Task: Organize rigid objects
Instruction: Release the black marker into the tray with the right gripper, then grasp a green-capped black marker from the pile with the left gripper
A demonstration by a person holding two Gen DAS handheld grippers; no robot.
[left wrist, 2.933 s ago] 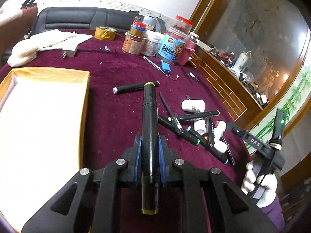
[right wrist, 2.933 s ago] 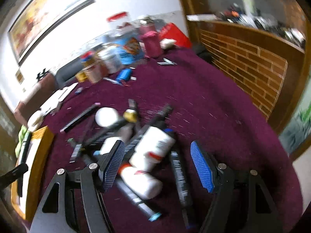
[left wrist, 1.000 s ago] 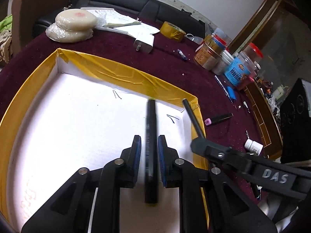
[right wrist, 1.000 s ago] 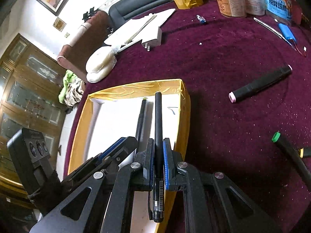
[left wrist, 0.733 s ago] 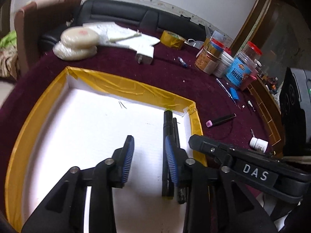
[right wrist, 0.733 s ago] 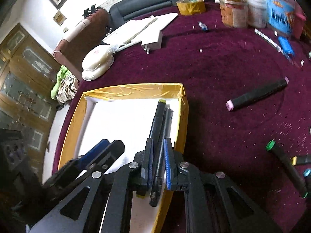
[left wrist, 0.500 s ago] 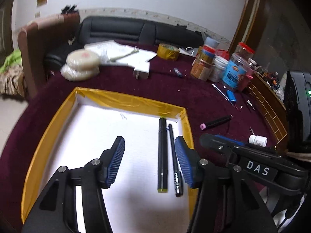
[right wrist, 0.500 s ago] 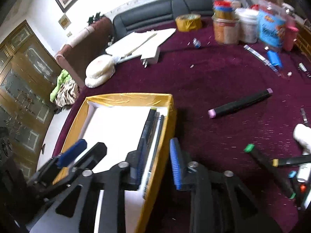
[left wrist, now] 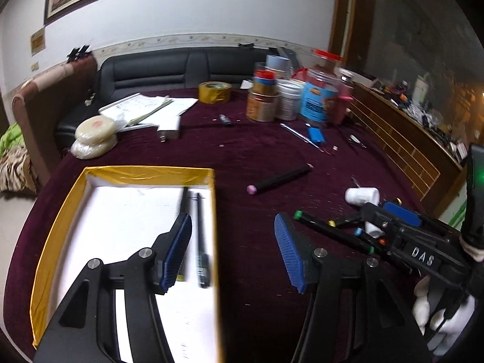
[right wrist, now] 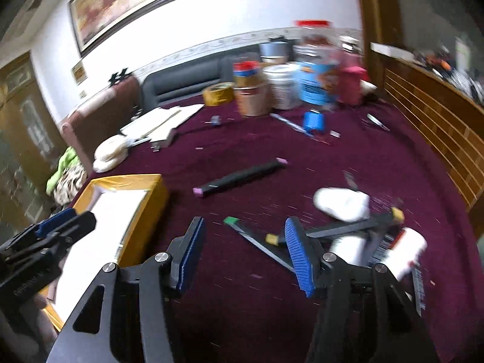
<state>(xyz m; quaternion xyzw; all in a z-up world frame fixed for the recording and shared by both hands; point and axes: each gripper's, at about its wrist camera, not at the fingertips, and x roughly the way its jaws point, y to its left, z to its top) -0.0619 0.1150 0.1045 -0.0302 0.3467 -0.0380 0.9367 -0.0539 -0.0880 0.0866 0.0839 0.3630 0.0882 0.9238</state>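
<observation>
A gold-rimmed white box (left wrist: pixel 213 211) lies on the maroon cloth, also seen at the left as the box (right wrist: pixel 151 208). Two black pens (left wrist: pixel 199 236) lie side by side inside it by the right wall. My left gripper (left wrist: pixel 233 251) hovers over the box's right edge, its jaws opening with nothing between them. My right gripper (right wrist: pixel 245 251) hangs over bare cloth, jaws opening and empty. A pink-tipped black marker (left wrist: pixel 279 179) lies alone mid-table, the same marker (right wrist: pixel 242 177) in the right wrist view. A heap of markers and white bottles (right wrist: pixel 348 230) lies just right of my right gripper.
Jars and tins (left wrist: pixel 296 96) stand at the back, with a tape roll (left wrist: pixel 214 91), papers (left wrist: pixel 145 109) and a white charger (left wrist: pixel 169 127). A blue battery (right wrist: pixel 314 121) lies near them. A wooden ledge (left wrist: pixel 402 139) borders the right. A gloved hand (left wrist: pixel 435 311) holds the right gripper.
Both grippers let go of their pens, which now lie in the box. Both opened, lifted and swung right, away from the box toward the marker heap.
</observation>
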